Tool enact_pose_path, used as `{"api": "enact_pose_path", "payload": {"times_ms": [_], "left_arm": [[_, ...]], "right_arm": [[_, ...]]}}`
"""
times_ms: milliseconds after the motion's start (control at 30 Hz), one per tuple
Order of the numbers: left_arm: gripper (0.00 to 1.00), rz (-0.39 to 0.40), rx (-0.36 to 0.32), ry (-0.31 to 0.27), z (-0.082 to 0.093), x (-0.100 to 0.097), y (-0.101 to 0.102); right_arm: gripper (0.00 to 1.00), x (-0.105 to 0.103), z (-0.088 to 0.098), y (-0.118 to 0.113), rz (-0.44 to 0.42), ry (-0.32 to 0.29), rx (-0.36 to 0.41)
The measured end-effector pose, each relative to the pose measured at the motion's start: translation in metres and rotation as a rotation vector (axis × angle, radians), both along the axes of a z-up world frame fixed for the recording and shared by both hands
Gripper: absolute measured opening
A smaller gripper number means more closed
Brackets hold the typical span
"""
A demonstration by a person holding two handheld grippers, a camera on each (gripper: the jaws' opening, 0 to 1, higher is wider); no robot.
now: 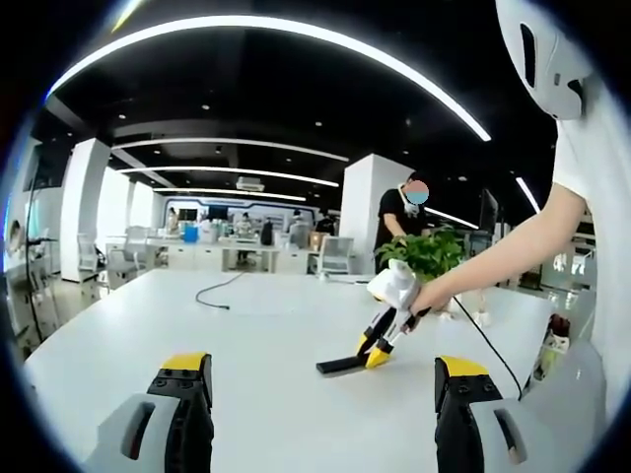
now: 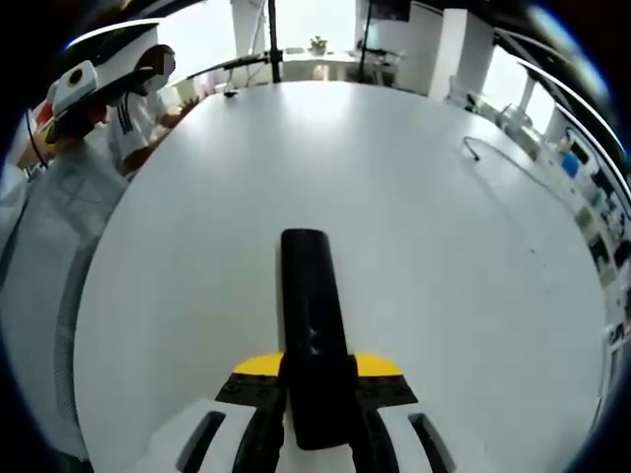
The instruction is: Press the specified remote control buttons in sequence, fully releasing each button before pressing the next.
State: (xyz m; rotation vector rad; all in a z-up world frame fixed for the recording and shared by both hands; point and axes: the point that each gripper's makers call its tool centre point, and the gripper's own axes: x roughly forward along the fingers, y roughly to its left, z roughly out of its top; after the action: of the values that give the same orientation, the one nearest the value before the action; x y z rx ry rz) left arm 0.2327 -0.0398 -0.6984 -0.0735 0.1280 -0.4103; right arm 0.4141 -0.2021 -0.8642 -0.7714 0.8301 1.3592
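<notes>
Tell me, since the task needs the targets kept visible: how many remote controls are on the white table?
1. The black remote control lies flat on the white table, its near end between the right gripper jaws; in the left gripper view it lies mid-table.

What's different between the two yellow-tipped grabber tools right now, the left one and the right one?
The left gripper has its jaws spread wide with nothing between them; the right gripper is closed around a black remote control. The left gripper hovers above the white table, while the right gripper reaches down to it, with the remote's far end on the surface. Both have black jaws with yellow tips.
</notes>
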Motion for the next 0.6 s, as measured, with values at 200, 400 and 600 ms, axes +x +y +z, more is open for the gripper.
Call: {"api": "enact_pose_path", "payload": {"times_ms": [200, 400, 600], "left_arm": [[0.97, 0.003, 0.003, 0.002, -0.001, 0.0, 0.001], [0.97, 0.02, -0.005, -0.003, 0.0, 0.001, 0.005], [0.97, 0.016, -0.002, -0.002, 0.0, 0.0, 0.005]], "right_arm": [[0.21, 0.004, 0.0, 0.001, -0.003, -0.004, 0.021], [0.22, 0.007, 0.0, 0.003, -0.013, -0.012, 0.036], [0.23, 0.012, 0.001, 0.006, -0.047, -0.003, 0.109]]}}
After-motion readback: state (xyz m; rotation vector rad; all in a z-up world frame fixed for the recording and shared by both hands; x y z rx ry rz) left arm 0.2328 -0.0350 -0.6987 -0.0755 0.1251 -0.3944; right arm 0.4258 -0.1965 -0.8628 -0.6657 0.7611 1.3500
